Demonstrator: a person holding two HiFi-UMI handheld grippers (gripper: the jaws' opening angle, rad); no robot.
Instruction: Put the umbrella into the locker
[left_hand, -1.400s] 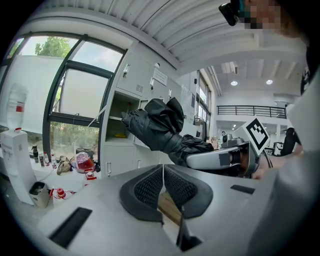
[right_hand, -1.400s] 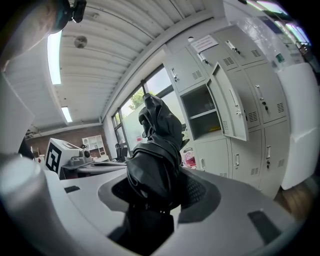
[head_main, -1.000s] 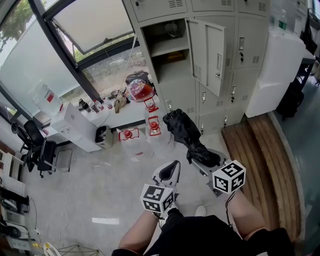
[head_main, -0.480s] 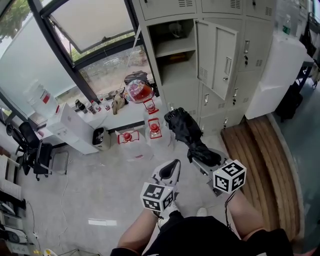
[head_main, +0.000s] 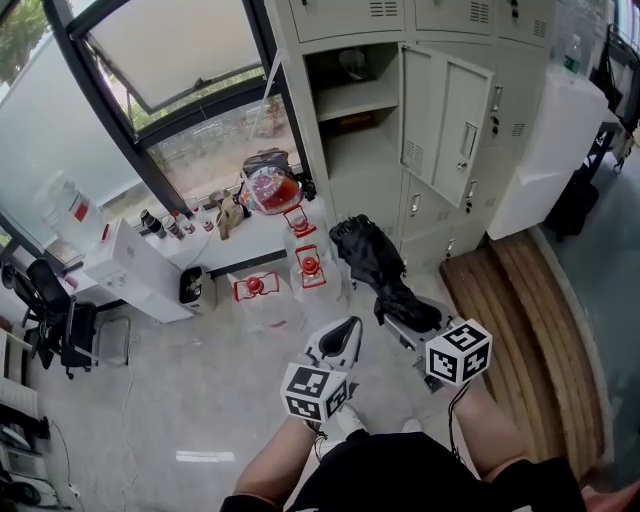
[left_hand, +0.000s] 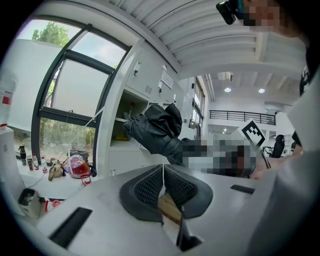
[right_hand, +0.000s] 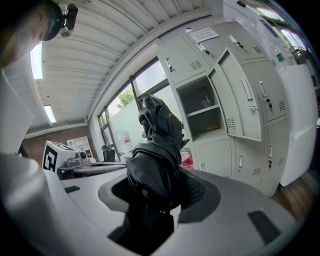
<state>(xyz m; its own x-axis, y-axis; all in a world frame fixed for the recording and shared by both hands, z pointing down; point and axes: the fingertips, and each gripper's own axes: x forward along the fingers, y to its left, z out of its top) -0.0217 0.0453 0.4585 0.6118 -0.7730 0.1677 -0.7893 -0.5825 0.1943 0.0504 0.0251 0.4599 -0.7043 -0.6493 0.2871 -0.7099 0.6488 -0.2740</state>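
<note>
Umbrella (head_main: 372, 262) is sitting in my right hand-held gripper (head_main: 408, 318), black and folded. I'm clamping both pads on its lower end, so that hand-held gripper is closed on the fabric bundle. In the right gripper view the umbrella (right_hand: 154, 145) is rising straight out from between the jaws of the right hand-held gripper (right_hand: 155, 192) and filling the middle of the picture. Its far end is pointing toward the locker (head_main: 365, 160), but it is outside it, out over the floor (head_main: 200, 370).

The locker's door (head_main: 450, 118) is standing wide open to the right. The open compartment is showing a shelf (head_main: 350, 100) partway up.

My left hand-held gripper (head_main: 345, 335) is riding just beside the right one, to its left and apart from the umbrella. In its own view the jaws of the left hand-held gripper (left_hand: 163, 185) are pressed together, with nothing between them. The umbrella (left_hand: 156, 127) is crossing above them.

Down ahead, clear jugs with red caps (head_main: 308, 268) are standing on the floor below the window (head_main: 170, 60).
</note>
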